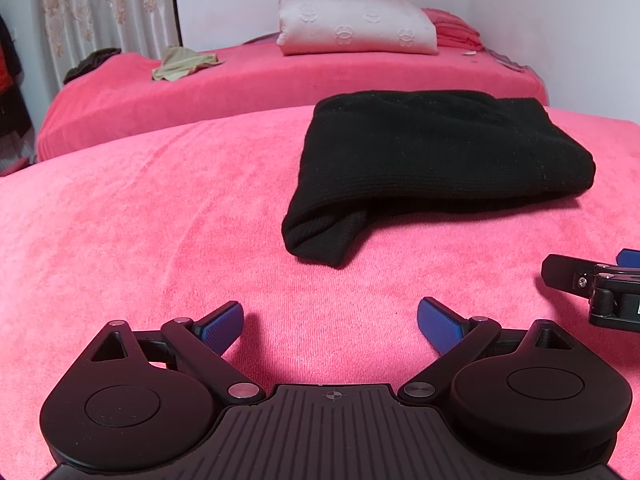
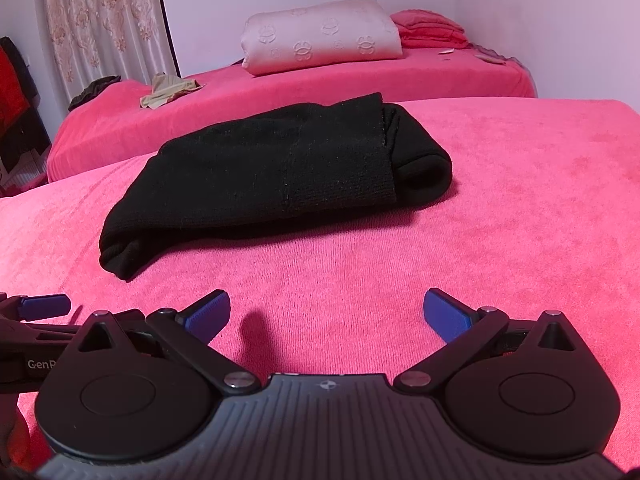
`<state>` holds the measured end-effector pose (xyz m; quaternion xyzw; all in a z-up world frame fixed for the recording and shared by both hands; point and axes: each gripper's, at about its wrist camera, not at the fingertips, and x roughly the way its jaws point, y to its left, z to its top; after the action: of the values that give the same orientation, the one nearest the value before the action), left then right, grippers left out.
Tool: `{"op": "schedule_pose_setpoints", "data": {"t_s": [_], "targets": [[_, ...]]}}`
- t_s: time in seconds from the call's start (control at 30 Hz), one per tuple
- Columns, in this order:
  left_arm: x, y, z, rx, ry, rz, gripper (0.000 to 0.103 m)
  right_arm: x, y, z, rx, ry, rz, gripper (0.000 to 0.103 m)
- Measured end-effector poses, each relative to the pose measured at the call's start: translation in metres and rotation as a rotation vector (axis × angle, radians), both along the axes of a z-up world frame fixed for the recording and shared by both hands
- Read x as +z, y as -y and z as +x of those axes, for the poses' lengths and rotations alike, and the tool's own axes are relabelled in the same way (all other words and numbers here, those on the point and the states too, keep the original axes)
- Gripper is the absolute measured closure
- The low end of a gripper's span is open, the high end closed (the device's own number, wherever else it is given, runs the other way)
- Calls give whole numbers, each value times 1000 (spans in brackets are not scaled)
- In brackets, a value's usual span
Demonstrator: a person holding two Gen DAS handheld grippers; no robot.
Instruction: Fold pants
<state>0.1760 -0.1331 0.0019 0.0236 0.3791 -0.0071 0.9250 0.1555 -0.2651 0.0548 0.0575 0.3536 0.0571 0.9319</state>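
Note:
The black knit pants (image 1: 432,160) lie folded into a thick bundle on the pink cloth surface (image 1: 160,220); they also show in the right wrist view (image 2: 272,172), with one rolled end poking out at the near left. My left gripper (image 1: 330,326) is open and empty, low over the cloth, short of the bundle. My right gripper (image 2: 326,314) is open and empty too, in front of the bundle. The right gripper shows at the right edge of the left wrist view (image 1: 592,284); the left gripper shows at the left edge of the right wrist view (image 2: 40,312).
Behind lies a bed with a pink cover (image 1: 280,76), a pale quilted pillow (image 1: 356,24), folded pink cloth (image 1: 456,30) and loose beige (image 1: 180,64) and dark garments (image 1: 92,62). A patterned curtain (image 1: 100,4) hangs at far left, a white wall behind.

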Motion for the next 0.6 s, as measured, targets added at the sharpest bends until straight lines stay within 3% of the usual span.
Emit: {"op": "schedule_pose_setpoints", "data": {"t_s": [0.6], "targets": [[-1, 3, 0, 2, 0, 8, 0, 0, -2, 0, 0, -3, -9, 0]]}}
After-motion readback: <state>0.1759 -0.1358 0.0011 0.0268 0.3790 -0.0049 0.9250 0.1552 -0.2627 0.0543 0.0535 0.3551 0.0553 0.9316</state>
